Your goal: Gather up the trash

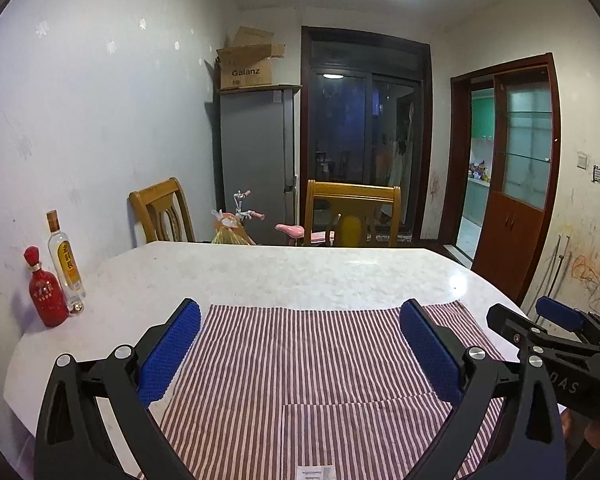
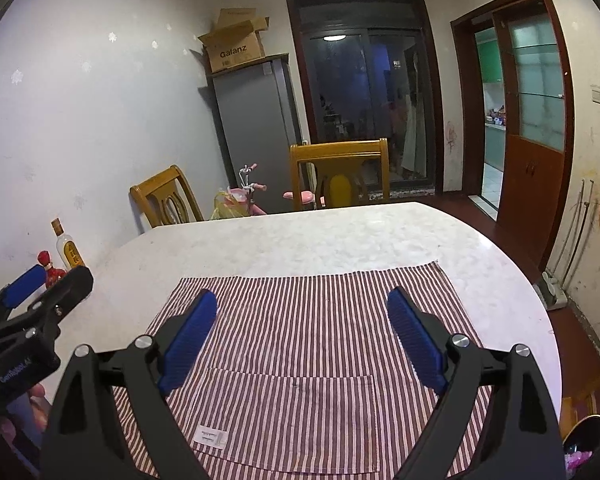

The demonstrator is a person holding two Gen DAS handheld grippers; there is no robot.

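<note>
Left wrist view, both tools (image 1: pixel 300 344) (image 2: pixel 302 328) spread, striped cloth (image 1: pixel 312 364)

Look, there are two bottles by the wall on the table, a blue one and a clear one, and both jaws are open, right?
Nearly. The shorter bottle is red, not blue: the left wrist view shows a red bottle beside the clear bottle, by the wall on the table. The left gripper and the right gripper do have open jaws.

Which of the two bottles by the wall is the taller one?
The clear bottle with the yellow label and brown cap; the red bottle beside it is shorter.
</note>
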